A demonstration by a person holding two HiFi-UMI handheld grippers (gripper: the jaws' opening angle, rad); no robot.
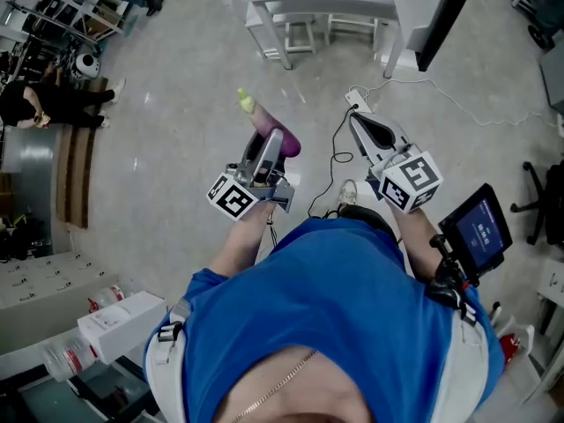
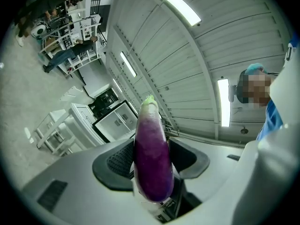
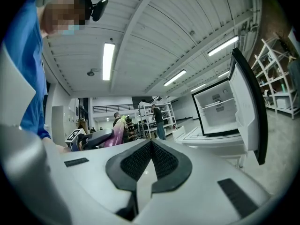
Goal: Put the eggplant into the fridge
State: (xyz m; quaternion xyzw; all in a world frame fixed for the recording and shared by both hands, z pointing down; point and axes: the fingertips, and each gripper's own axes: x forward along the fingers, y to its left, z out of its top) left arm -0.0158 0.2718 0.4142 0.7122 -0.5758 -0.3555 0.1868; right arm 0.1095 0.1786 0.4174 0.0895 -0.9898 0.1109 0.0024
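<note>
Fridge (image 3: 216,108): at your 1 o'clock. The head view's top edge cuts it off, so you see only a white side and the dark door (image 3: 251,102) there. The right gripper view shows the door standing open, with a white inside and a shelf.
Eggplant (image 2: 150,125): it stands upright in your left gripper (image 2: 153,149), well apart from the fridge. The green tip points away from you. Its lower end sinks between the pads and is hidden.
Left gripper: the jaws are clamped on the eggplant's purple body, one pad on each side.
Right gripper (image 3: 151,145): the jaws are pressed together, with nothing between them.
Your shirt: blue, it fills the lower head view and hides the floor under you.
White stand (image 1: 304,3): at 12 o'clock, its top cut off.
Cable (image 1: 441,100): it trails across the floor at 1 o'clock, between you and the fridge.
Screen (image 1: 480,229): at 3 o'clock, tilted, its print too small to read.
Box (image 1: 123,322): white, at 8 o'clock.
People (image 1: 48,104): at 10 o'clock by shelving, small and partly cut off.
</note>
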